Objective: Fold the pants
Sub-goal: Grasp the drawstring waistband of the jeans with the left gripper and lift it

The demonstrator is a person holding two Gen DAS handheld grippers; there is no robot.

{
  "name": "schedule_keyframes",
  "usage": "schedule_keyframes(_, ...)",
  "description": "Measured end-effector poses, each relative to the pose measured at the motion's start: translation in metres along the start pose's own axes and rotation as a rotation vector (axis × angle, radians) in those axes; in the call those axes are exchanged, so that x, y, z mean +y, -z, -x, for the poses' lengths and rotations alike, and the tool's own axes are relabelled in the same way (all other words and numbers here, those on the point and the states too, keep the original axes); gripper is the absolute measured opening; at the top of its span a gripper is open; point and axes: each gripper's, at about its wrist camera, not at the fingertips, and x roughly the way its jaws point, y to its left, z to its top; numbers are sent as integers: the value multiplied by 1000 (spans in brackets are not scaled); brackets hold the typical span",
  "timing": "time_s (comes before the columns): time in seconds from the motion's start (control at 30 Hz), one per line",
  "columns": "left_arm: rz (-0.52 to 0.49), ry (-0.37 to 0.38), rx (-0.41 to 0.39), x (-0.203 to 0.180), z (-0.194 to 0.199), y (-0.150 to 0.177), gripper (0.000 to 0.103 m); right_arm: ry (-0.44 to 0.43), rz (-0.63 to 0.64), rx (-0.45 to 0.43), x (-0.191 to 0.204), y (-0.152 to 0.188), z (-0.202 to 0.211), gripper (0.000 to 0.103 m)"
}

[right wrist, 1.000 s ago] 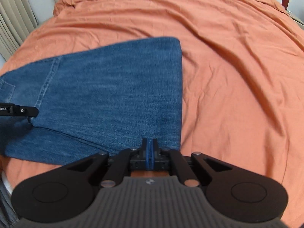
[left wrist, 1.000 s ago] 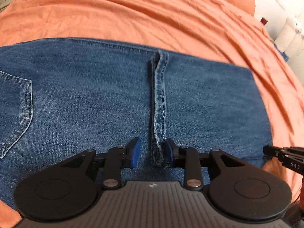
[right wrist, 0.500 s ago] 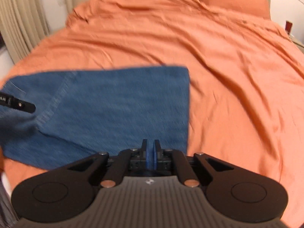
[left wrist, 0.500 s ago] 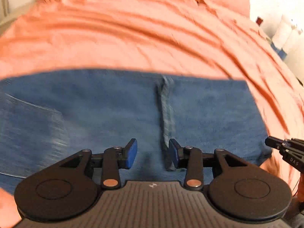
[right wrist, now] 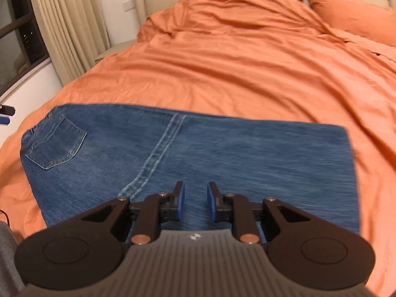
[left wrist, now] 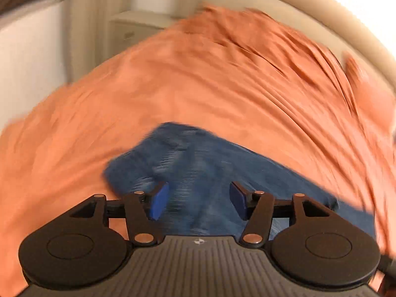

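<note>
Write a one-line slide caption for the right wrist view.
Open tongs hover over folded jeans on an orange bedspread.

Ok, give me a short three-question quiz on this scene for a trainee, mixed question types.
1. True or false: the folded blue denim pants lie on the orange bed sheet.
2. Multiple choice: the right gripper is A) clamped on denim, B) open with nothing between its pads, C) gripping the orange pillow.
3. Short answer: which stitched feature shows near the pants' left end in the right wrist view?

Key: 1 true. 2 B; its jaws have just been opening. 3 A back pocket.
</note>
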Motion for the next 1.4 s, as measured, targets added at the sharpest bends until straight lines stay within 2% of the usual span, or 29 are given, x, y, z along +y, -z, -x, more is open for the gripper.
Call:
schedule_keyframes(0.17, 313, 80, -19, 73, -43, 22, 68, -15, -13, 11, 1, -2, -26, 17)
schedule_keyframes(0.33, 472, 114, -24, 105, -83, 29, 68, -17, -9, -4, 0, -6, -39, 17)
schedule_keyframes(0.4, 499, 139, -27, 114, -95, 29, 68, -14, -12, -7, -2, -7, -43, 17)
schedule_keyframes(0.57, 486, 153, -25, 119, -115, 27, 67, -11, -19, -8, -5, -8, -49, 17)
schedule_keyframes(0.67, 508, 145, -39, 123, -120, 31, 54, -10, -16, -11, -6, -8, -51, 17)
schedule_keyframes(0.73, 546, 165, -47, 128, -119, 37, 39, -11, -21, -12, -7, -8, -52, 16)
schedule_keyframes(0.87, 572, 132, -33, 125, -117, 34, 30, -11, -40, -11, -11, -8, -50, 16)
schedule_keyframes(0.97, 542, 96, -72, 110, -105, 27, 25, 0, -63, -9, -17, -8, -44, 16)
schedule_keyframes(1.17, 378, 103, -193, 57, -46, 4, 22, 9, -126, 35, -33, -9, -21, 17)
schedule_keyframes(1.23, 272, 98, -238, 22, -22, -3, 22, 14, -149, 46, -38, -9, -11, 17)
schedule_keyframes(1.4, -123, 33, -347, -102, 27, 4, 22, -26, -199, 12, -50, -9, 20, 17)
